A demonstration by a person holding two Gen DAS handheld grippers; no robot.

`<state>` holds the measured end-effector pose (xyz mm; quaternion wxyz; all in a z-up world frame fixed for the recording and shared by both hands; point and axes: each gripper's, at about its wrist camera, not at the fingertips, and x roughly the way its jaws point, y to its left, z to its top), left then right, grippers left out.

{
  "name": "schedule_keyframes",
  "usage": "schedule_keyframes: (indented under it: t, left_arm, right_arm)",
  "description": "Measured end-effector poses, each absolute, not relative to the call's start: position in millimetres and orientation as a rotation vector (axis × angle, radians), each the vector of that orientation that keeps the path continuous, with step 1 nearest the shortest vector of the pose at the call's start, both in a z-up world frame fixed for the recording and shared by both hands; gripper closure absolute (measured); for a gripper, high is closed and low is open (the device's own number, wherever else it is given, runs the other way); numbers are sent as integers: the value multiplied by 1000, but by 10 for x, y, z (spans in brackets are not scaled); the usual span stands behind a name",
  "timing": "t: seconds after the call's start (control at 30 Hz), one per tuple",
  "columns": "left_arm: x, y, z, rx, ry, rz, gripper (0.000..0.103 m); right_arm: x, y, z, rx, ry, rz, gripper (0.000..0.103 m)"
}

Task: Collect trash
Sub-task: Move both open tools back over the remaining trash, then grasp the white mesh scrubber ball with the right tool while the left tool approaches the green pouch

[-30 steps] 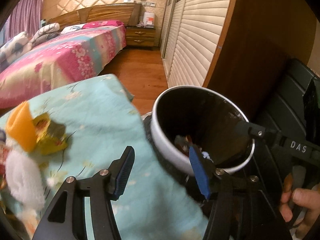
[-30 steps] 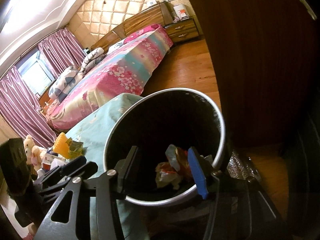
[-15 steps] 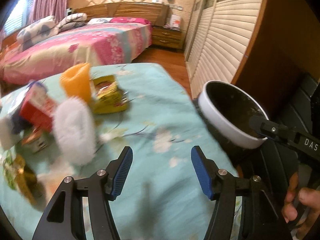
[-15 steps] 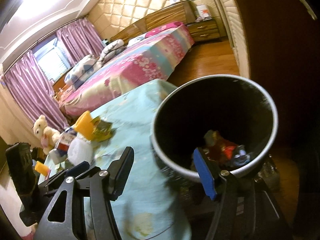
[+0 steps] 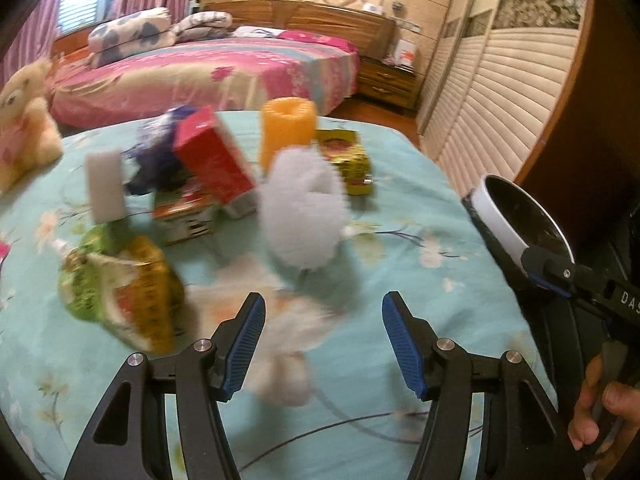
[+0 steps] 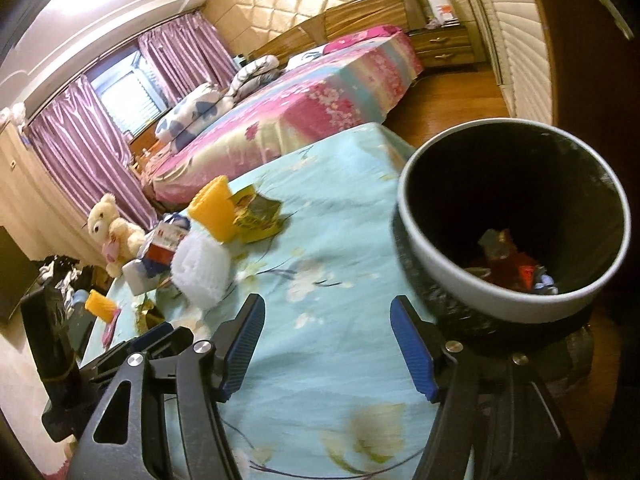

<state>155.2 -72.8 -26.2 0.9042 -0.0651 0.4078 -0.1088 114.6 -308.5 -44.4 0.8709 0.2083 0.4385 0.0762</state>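
Much of my left view is smeared with blur: a pale lump [image 5: 286, 376] just ahead of my left gripper [image 5: 323, 344] is too soft to name, and the green-yellow bag [image 5: 120, 292] left of it carries print I cannot read. Behind them on the bench [image 5: 400, 280], the white puff [image 5: 302, 210] hides the foot of the orange cup [image 5: 286, 132], and the red box [image 5: 214, 158] leans over a flatter carton [image 5: 184, 216] whose label is unreadable. The only legible writing is "DAS" on my right gripper's arm at the edge of the left view. The bin [image 6: 516, 220] stands off the bench's right edge, its base cut off behind my right gripper [image 6: 328, 344]; crumpled red and silver wrappers [image 6: 512, 268] lie in its dark bottom, hard to tell apart. Both grippers are spread wide, holding nothing. The bear [image 6: 112, 232] sits beyond the bench's far end.
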Motion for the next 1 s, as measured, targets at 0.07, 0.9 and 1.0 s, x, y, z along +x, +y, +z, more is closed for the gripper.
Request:
schedule_keyframes:
  t: [0.07, 0.9, 1.0]
  left_arm:
    - [1523, -631, -255, -149, 842, -209, 43]
    - [1220, 449, -375, -267, 877, 45, 43]
    - [1253, 420, -321, -278, 861, 23, 37]
  right_arm:
    - [1160, -3014, -450, 432, 922, 173, 36]
    - [1444, -2040, -519, 380, 971, 359, 35]
    - [1497, -1988, -534, 380, 973, 367, 35]
